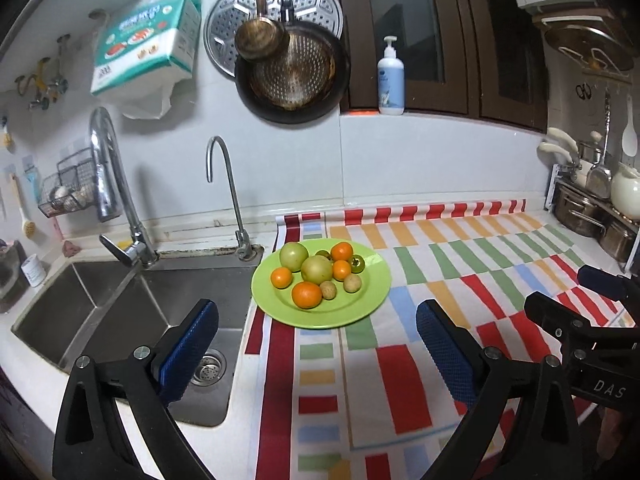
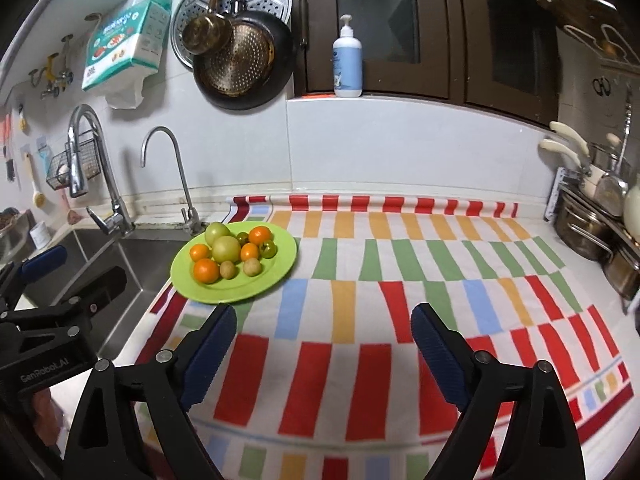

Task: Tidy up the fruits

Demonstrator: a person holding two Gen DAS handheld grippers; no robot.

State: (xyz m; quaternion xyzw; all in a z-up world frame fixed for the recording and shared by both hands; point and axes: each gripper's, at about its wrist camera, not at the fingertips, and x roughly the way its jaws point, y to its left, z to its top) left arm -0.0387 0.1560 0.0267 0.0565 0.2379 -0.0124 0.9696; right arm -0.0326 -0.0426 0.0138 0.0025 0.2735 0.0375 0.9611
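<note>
A green plate [image 1: 360, 308] sits on the striped cloth beside the sink. It holds several fruits: two large pale green ones [image 1: 317, 269], several oranges [image 1: 306, 295], two small brown round ones [image 1: 352, 282] and small dark green tomatoes [image 1: 357, 264]. The plate also shows in the right wrist view [image 2: 280, 272]. My left gripper [image 1: 318, 346] is open and empty, just in front of the plate. My right gripper [image 2: 323, 350] is open and empty, over the cloth to the right of the plate. Each gripper shows at the edge of the other's view.
A steel sink [image 1: 132, 312] with two taps [image 1: 116, 196] lies left of the plate. Pans [image 1: 292, 68] hang on the back wall. A soap bottle [image 1: 391, 78] stands on the ledge. Pots on a rack [image 1: 592, 212] stand at the right. The striped cloth [image 2: 420, 280] covers the counter.
</note>
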